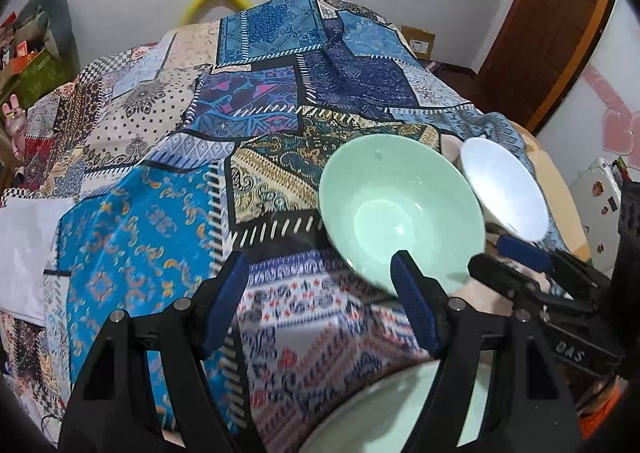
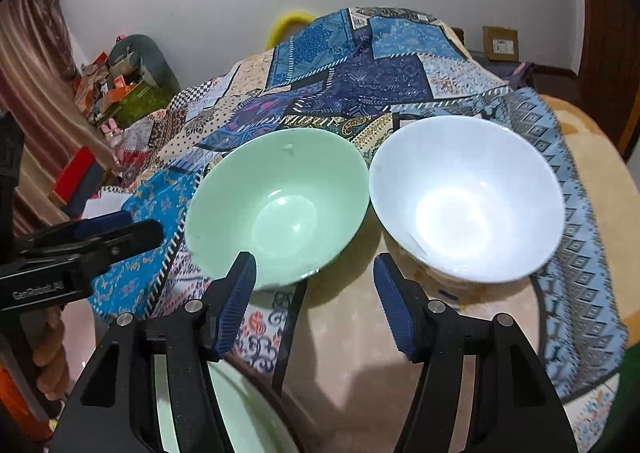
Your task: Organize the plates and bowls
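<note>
Right wrist: green bowl (image 2: 276, 205) and white bowl (image 2: 466, 199) seemingly empty.

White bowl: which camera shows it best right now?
The right wrist view: the white bowl sits large and whole there, beside the green bowl. In the left wrist view it is small, near the right edge, partly overlapped by the green bowl.
</note>
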### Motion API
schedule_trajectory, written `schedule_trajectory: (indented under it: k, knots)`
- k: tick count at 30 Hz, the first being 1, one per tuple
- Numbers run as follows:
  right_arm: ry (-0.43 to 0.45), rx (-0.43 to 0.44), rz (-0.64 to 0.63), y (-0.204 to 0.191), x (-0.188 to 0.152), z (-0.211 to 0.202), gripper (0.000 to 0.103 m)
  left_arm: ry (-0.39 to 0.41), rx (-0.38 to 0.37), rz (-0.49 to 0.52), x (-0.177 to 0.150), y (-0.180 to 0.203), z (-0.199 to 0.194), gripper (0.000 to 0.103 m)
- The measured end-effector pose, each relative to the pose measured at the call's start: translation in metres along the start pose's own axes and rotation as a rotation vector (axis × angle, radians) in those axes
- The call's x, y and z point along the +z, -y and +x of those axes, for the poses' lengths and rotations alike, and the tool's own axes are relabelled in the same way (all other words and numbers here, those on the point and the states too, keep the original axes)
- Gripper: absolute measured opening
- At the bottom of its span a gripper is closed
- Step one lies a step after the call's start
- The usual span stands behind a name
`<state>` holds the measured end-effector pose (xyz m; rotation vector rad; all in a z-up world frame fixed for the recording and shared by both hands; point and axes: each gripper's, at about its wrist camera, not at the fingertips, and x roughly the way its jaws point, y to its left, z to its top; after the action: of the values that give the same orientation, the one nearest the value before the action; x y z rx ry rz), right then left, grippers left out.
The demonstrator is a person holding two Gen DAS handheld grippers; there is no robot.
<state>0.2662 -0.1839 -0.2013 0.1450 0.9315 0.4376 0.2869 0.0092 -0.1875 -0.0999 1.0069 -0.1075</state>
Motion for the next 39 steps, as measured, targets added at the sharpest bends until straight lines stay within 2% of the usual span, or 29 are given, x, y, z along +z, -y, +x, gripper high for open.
schedule_trajectory:
  k: [2, 8, 10, 14, 16, 21, 29, 33, 39]
  knots:
    - [-0.006, 0.010, 0.005, 0.001, 0.001, 0.004, 0.056, -0.012, 0.002, 0.004, 0.003, 0.000, 0.012, 0.069]
    - [-0.031, 0.029, 0.025, 0.004, 0.001, 0.015, 0.038, -0.059, -0.016, 0.012, 0.010, 0.001, 0.038, 0.044]
    - [-0.038, 0.027, 0.032, 0.005, 0.001, 0.019, 0.037, -0.073, -0.028, 0.010, 0.011, 0.001, 0.044, 0.035]
    - [-0.038, 0.029, 0.034, 0.006, 0.003, 0.022, 0.032, -0.095, -0.051, 0.011, 0.013, 0.004, 0.053, 0.026]
    - [-0.039, 0.036, 0.034, 0.006, 0.004, 0.022, 0.031, -0.100, -0.063, 0.021, 0.013, 0.006, 0.054, 0.018]
    - [-0.055, 0.058, 0.018, 0.000, 0.004, 0.021, 0.028, -0.093, -0.010, 0.049, 0.005, 0.008, 0.044, 0.018]
    - [-0.090, 0.108, -0.054, -0.023, -0.006, 0.014, 0.029, -0.116, 0.005, 0.049, -0.017, -0.008, 0.019, 0.018]
    - [-0.089, 0.087, -0.074, -0.024, -0.002, 0.017, 0.029, -0.107, 0.023, 0.063, -0.022, -0.007, 0.020, 0.019]
    - [-0.086, 0.044, -0.046, -0.013, 0.016, 0.030, 0.029, -0.100, 0.009, 0.051, -0.021, -0.010, 0.023, 0.020]
